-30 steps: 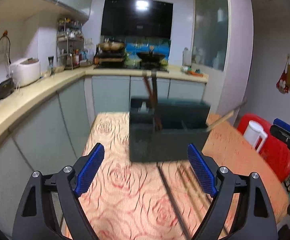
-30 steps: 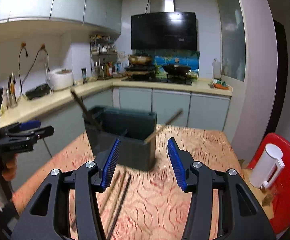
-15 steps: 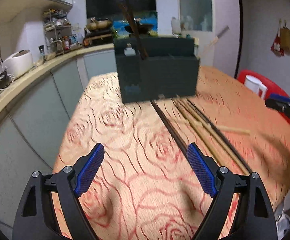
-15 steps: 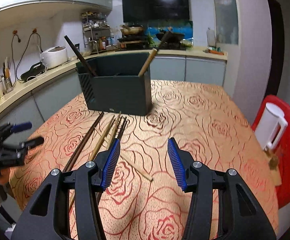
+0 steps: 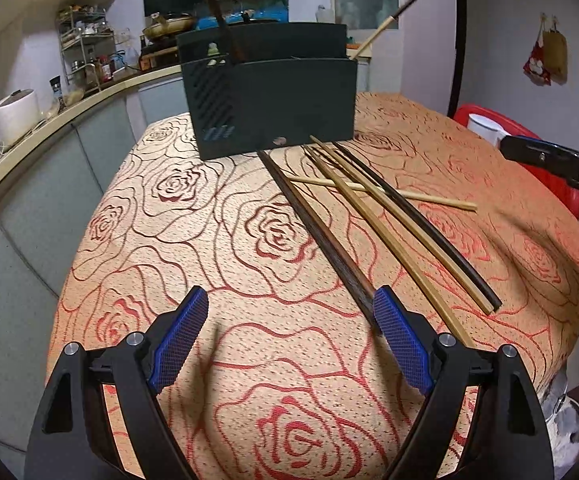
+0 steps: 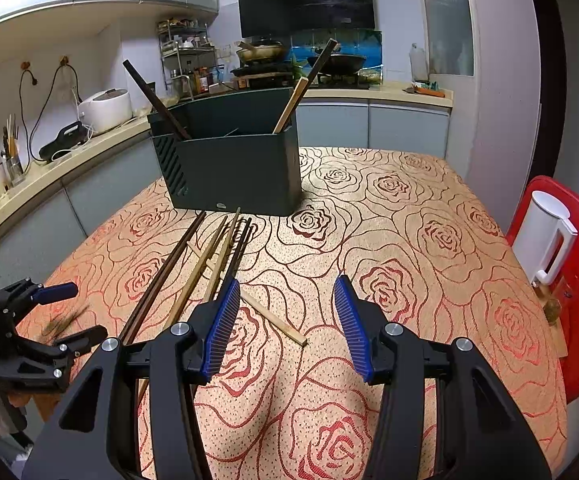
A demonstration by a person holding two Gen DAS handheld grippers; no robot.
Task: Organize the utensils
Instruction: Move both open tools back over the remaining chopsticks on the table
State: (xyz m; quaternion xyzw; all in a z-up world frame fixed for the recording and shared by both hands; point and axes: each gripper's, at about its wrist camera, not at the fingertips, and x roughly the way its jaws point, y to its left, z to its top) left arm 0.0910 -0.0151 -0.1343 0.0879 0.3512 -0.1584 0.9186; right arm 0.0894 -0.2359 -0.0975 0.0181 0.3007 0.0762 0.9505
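Both grippers, left (image 5: 289, 344) & right (image 6: 285, 324), had jaws wide open, holding nothing. Loose wooden chopsticks (image 5: 369, 216) lay mid-bench, just before the dark green plastic utensil box (image 6: 233, 168). Probably best: take one stick near its end, w/o disturbing others.

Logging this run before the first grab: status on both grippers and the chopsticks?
Left gripper open, empty. Right gripper open, empty. Loose chopsticks flat on tablecloth before dark holder; two already inside. Nothing blocking.

A white rice cooker (image 6: 105, 109) sits on the counter (image 6: 69, 160); beyond it, woks (image 6: 259, 51) on the stove
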